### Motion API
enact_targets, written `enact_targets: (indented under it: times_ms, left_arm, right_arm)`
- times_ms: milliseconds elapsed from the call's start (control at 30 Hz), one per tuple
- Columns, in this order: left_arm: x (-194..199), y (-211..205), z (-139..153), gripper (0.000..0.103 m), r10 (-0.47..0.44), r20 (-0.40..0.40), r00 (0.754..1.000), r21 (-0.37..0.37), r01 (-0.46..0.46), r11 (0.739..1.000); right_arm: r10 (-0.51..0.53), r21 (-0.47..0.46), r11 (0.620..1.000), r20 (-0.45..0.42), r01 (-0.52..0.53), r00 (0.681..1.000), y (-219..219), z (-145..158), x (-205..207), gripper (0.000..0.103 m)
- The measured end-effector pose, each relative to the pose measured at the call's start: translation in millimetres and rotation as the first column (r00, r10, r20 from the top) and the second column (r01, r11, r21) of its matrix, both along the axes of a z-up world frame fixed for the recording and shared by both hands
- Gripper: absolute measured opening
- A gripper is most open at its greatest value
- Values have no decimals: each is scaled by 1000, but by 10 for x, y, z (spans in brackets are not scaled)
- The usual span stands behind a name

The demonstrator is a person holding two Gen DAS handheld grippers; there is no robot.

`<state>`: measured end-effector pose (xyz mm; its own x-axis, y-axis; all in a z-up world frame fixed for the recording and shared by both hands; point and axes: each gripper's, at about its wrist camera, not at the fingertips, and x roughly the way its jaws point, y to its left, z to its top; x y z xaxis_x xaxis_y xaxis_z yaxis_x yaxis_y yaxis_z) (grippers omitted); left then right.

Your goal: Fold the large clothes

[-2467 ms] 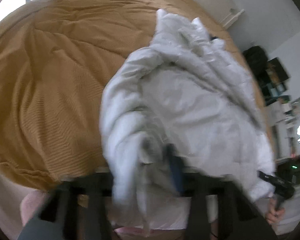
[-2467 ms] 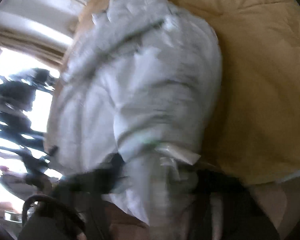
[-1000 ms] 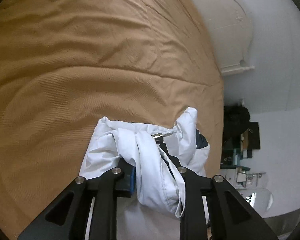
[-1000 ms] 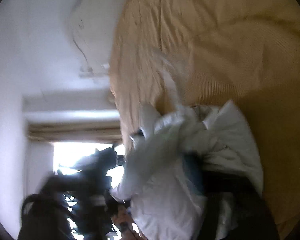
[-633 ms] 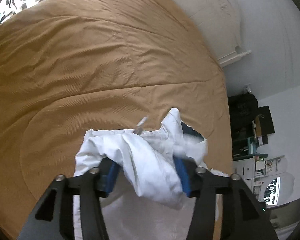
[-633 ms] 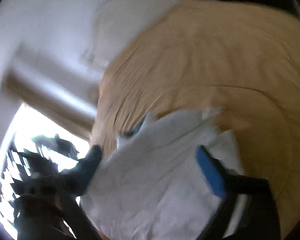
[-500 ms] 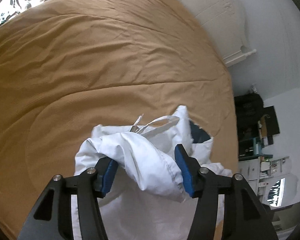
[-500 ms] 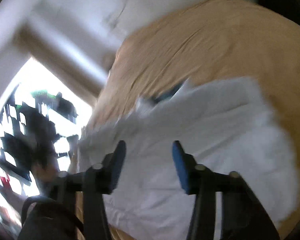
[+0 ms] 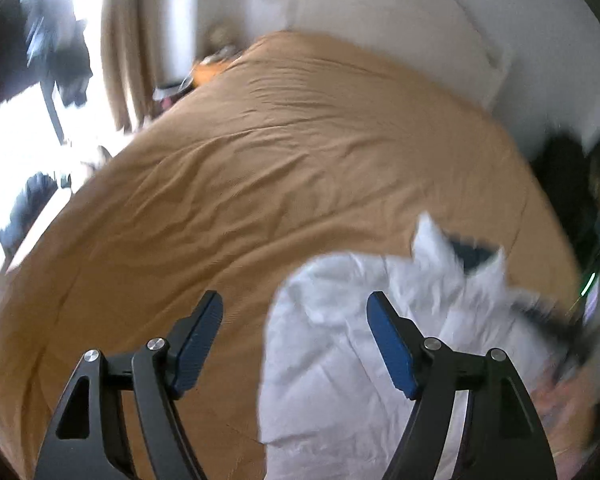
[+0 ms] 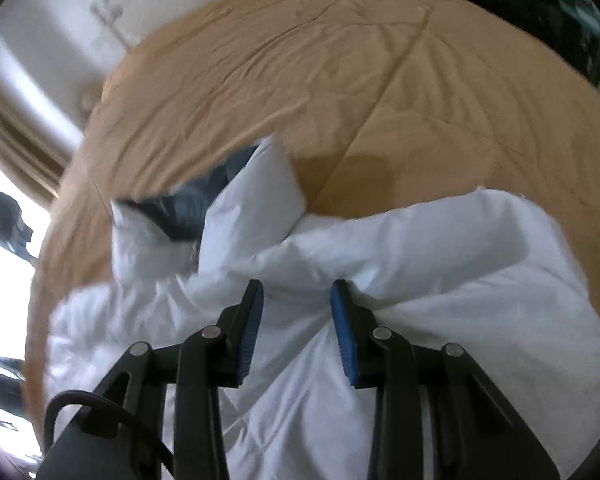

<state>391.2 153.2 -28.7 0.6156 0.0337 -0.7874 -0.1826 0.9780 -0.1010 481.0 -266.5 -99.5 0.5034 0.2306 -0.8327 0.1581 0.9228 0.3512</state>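
A large white garment (image 9: 340, 344) with a dark blue inner patch (image 9: 470, 248) lies crumpled on the tan quilt (image 9: 300, 152). My left gripper (image 9: 294, 298) hovers above its left edge. Its jaws are opening wide and the blue pads (image 9: 388, 344) touch nothing. In the right wrist view the same white garment (image 10: 440, 248) is bunched up, with the dark blue patch (image 10: 192, 204) at its far left. My right gripper (image 10: 297, 286) is closing, and a gathered fold sits pinched between its pads, with creases radiating from the grip.
The quilt (image 10: 300, 60) covers a wide bed with a white headboard (image 9: 400, 28) at the far end. Curtains (image 9: 124, 40) and a bright window stand at the left. Dark furniture (image 9: 568, 184) lines the right side. A blurred hand (image 9: 560, 392) shows at the lower right.
The left gripper let go of the white fold, spread its jaws and lifted away. The right gripper narrowed its jaws onto a bunch of the garment. Both views swung round.
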Motion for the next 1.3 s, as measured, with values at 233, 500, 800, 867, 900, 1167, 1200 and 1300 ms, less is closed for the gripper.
enact_targets:
  times_ms: [233,500,800,867,900,1167,1200,1300]
  left_arm:
    - [214,-1142,-896,74,-184,-121,976,54,191,980]
    - [488,-777,-1411,90,0,-187,982,90,17,996]
    - [-642,-443,-771,88,-18,-2,1000,-59,18,998]
    - [-1066,-270,-777,98,9,45,999,-129,-3,992]
    - [-1242,-156,-834,101,20,45,999,-178,-12,984]
    - [-1390,493,-1467,102,49,-41,998,-626,-64,777]
    - [-1337,489,-1502,102,33,-30,999,-664,-44,747]
    - [-1119,429,-1590,102,9,-27,1000,-695,-25,719]
  right_arm:
    - [99,-77,993,87,-93,991,-7,404,-383,41]
    - [48,-321,946,12,-41,999,-613,-273,-404,48]
    - [-6,-103,994,213,28,977,-986,349,-1446,65]
    - [-39,-62,997,225,54,974,-1031,342,-1702,103]
    - [-64,-28,997,227,72,972,-1082,295,-1851,103]
    - [-124,478,873,27,96,992,-1621,-658,-1853,103]
    - [-116,499,862,19,91,993,-1639,-706,-1777,103]
    - [-80,524,849,3,67,997,-1481,-822,-1471,103]
